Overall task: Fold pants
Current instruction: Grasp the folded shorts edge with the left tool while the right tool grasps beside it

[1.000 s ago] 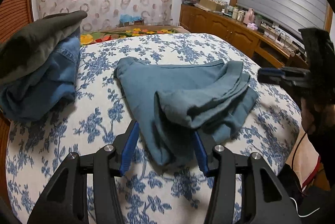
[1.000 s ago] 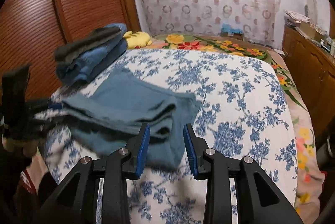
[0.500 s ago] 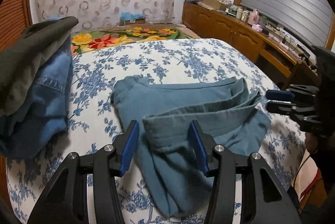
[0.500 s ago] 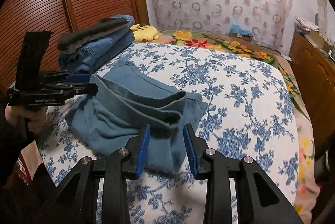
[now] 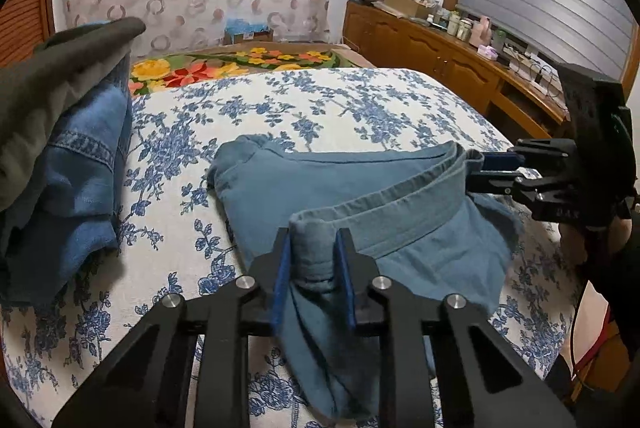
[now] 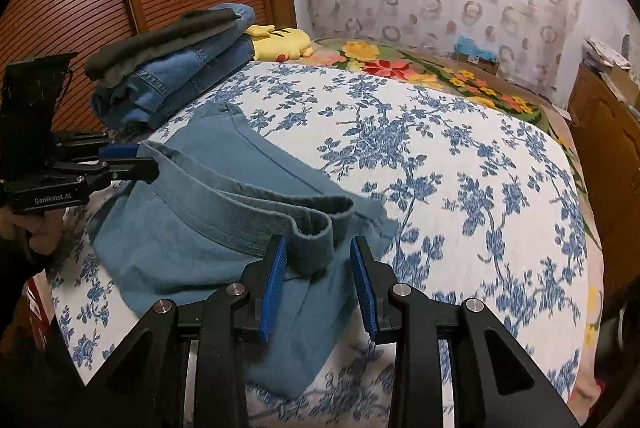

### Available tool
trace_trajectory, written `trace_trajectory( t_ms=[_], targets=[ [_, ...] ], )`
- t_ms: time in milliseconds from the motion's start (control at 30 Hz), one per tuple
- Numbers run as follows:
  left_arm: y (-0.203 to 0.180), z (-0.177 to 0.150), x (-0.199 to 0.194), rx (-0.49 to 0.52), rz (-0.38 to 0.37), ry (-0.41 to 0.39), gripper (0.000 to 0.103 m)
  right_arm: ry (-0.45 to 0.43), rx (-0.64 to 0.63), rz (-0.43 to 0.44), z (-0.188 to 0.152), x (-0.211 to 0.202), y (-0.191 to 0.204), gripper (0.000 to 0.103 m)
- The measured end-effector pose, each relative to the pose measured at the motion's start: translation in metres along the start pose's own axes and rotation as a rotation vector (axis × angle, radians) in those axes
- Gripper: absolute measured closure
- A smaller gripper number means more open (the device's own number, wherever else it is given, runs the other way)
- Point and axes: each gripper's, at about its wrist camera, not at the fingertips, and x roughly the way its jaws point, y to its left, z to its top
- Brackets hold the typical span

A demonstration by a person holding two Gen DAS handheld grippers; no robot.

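The left gripper (image 5: pixel 313 240) is closing its blue-padded jaws on one end of the waistband of the teal-blue cotton pants (image 5: pixel 400 228), both pads against the bunched cloth. The right gripper (image 6: pixel 318 256) stands partly open around the waistband's other end, which touches only its left pad. The pants lie half folded near the front edge of the white bedspread with blue flowers (image 6: pixel 460 168). Further back, at the bedspread's left side, sits a stack of folded blue jeans under a dark grey garment (image 6: pixel 172 64), with a yellow plush toy (image 6: pixel 280 42) just behind it.
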Motion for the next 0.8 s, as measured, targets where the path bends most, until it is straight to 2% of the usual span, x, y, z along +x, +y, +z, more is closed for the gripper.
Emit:
trace_trajectory(
  t_ms=[333, 433, 467, 533, 700, 800],
  targets=[
    [0.005, -0.001, 0.007, -0.029, -0.02, 0.019, 0.08, 0.011, 0.03, 0.065, 0.015, 0.023, -0.009, 0.069],
    [0.001, 0.0, 0.003, -0.01, -0.022, -0.003, 0.09, -0.007, 0.038, 0.085, 0.012, 0.02, -0.01, 0.071],
    [0.0, 0.0, 0.0, -0.009, -0.027, -0.018, 0.091, -0.011, 0.035, 0.093, 0.011, 0.02, -0.01, 0.075],
    [0.0, 0.003, -0.008, -0.014, -0.045, -0.053, 0.092, -0.024, 0.031, 0.098, 0.01, 0.015, -0.011, 0.087],
    [0.003, 0.021, -0.029, -0.032, -0.038, -0.151, 0.092, -0.118, 0.058, 0.09, 0.009, -0.006, -0.011, 0.09],
    [0.003, 0.035, -0.031, -0.022, -0.024, -0.175, 0.092, -0.164, 0.053, 0.058, 0.01, -0.017, -0.006, 0.091]
  ],
)
